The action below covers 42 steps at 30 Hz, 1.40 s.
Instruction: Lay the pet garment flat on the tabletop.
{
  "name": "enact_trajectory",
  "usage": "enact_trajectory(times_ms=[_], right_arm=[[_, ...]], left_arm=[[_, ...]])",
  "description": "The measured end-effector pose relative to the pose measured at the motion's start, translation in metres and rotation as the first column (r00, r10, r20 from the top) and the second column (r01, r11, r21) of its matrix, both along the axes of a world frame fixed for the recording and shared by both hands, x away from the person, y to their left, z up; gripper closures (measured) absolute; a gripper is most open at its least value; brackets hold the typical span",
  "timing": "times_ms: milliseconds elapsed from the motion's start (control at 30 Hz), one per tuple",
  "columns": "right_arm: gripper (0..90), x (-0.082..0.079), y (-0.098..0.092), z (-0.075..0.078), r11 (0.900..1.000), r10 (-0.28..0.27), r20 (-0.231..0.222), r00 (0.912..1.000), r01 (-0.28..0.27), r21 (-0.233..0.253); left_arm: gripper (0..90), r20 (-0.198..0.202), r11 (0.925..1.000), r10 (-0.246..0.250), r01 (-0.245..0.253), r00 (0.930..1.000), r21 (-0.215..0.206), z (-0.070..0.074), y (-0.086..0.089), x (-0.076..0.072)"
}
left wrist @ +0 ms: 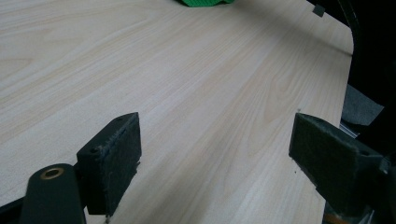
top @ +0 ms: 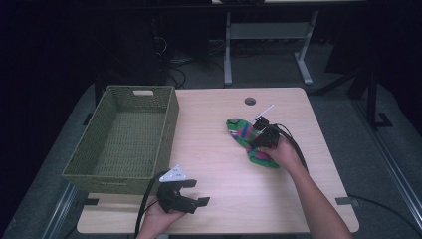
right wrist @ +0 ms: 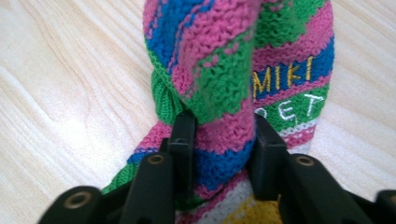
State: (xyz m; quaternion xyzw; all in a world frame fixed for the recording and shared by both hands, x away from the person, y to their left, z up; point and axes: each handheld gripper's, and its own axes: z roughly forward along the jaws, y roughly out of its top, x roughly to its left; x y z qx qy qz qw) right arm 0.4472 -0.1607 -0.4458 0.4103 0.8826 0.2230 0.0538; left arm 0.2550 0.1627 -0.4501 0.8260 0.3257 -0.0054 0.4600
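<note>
While left gripper (top: 195,192) sits near front edge of pale wooden table (top: 214,164), jaws wide apart, nothing between. Farther out, right gripper (top: 257,135) pinches stripy green, pink and blue knitted sock (top: 242,133) lying mid-table. Empty green woven basket (top: 125,135) stands at left side.

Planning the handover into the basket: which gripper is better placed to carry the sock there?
Right. The right gripper already has its jaws pinched on the striped sock; the left gripper sits open over bare table, nearer the basket.
</note>
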Motion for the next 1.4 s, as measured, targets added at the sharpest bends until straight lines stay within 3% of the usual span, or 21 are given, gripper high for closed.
enact_trajectory(times_ms=[467, 800, 1033, 1400], right_arm=[[72.5, 0.003, -0.015, 0.001, 0.993, -0.029, -0.040, 0.9988, 0.033, 0.111], [72.7, -0.002, -0.026, 0.024, 0.985, -0.022, -0.027, 0.9994, 0.026, 0.171], [72.8, -0.007, -0.037, 0.040, 0.971, -0.030, -0.015, 0.9994, 0.032, 0.235], [72.7, -0.017, -0.045, 0.053, 0.968, -0.016, 0.006, 0.9999, 0.014, 0.251]], left_arm=[[16.6, 0.001, 0.9998, 0.014, -0.014, 0.9999, -0.012, 0.001, 0.006, 0.002], [16.6, 0.002, 0.9998, 0.017, -0.017, 0.9999, -0.010, 0.001, 0.005, 0.001], [16.6, 0.002, 0.9997, 0.021, -0.021, 0.9998, -0.013, 0.001, 0.006, 0.001], [16.6, 0.003, 0.9993, 0.029, -0.029, 0.9996, -0.024, 0.001, 0.008, 0.002]])
